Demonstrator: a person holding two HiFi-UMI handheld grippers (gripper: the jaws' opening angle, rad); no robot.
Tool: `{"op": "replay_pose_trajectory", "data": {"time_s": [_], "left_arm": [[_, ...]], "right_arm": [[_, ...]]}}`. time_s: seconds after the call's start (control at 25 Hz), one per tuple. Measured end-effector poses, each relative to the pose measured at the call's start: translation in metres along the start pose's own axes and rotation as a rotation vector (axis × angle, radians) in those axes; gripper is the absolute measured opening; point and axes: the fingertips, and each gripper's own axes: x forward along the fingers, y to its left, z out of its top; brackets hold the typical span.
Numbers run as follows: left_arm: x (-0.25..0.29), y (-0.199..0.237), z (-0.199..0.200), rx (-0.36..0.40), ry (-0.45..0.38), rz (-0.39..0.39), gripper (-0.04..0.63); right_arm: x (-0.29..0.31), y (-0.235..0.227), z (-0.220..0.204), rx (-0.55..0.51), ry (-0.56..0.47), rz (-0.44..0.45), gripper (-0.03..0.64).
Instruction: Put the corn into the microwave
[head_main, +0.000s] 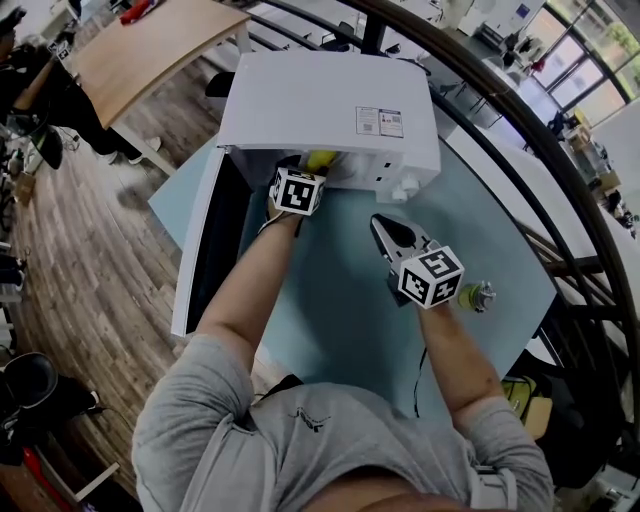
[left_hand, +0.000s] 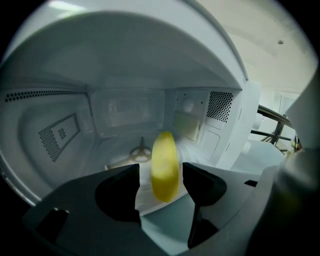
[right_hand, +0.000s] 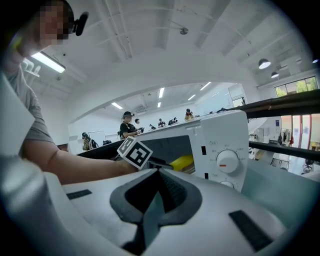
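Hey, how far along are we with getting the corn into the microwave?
Done: the microwave has its door open. In hand: the corn, blurred, is at the cavity mouth between the left gripper's parted jaws, seemingly loose. Left: corn resting inside. The right gripper is shut and empty.

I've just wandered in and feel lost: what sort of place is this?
Probably a big open lab or workshop, not a kitchen: the microwave sits on a plain table, strip lights line the ceiling, and other people stand in the background.
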Motion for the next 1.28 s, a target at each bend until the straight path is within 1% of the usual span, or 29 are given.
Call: {"op": "replay_pose_trajectory", "data": {"time_s": [0.24, 0.4, 0.52, 0.72, 0.96, 1.08, 1.28], "left_arm": [[-0.021, -0.005, 0.006, -0.036, -0.024, -0.04, 0.278], [-0.027, -0.006, 0.012, -0.037, -0.057, -0.072, 0.276], [-0.031, -0.008, 0.009, -0.043, -0.055, -0.097, 0.267], [-0.039, -0.02, -0.001, -0.047, -0.035, -0.137, 0.212], [-0.058, -0.043, -0.005, -0.017, -0.046, -0.21, 0.128], [-0.076, -0.049, -0.003, -0.016, -0.071, -0.227, 0.095], [-0.118, -0.063, 0.004, -0.027, -0.157, -0.24, 0.039]], "right_arm": [[-0.009, -0.005, 0.014, 0.023, -0.019, -0.043, 0.018], [-0.011, -0.01, 0.021, 0.026, -0.028, -0.079, 0.017], [-0.013, -0.009, 0.026, 0.03, -0.03, -0.101, 0.017], [-0.017, 0.0, 0.031, 0.036, -0.023, -0.124, 0.017], [-0.035, 0.015, 0.029, 0.053, -0.011, -0.137, 0.017], [-0.05, 0.022, 0.026, 0.062, -0.009, -0.139, 0.017], [-0.08, 0.032, 0.021, 0.069, -0.031, -0.126, 0.017]]}}
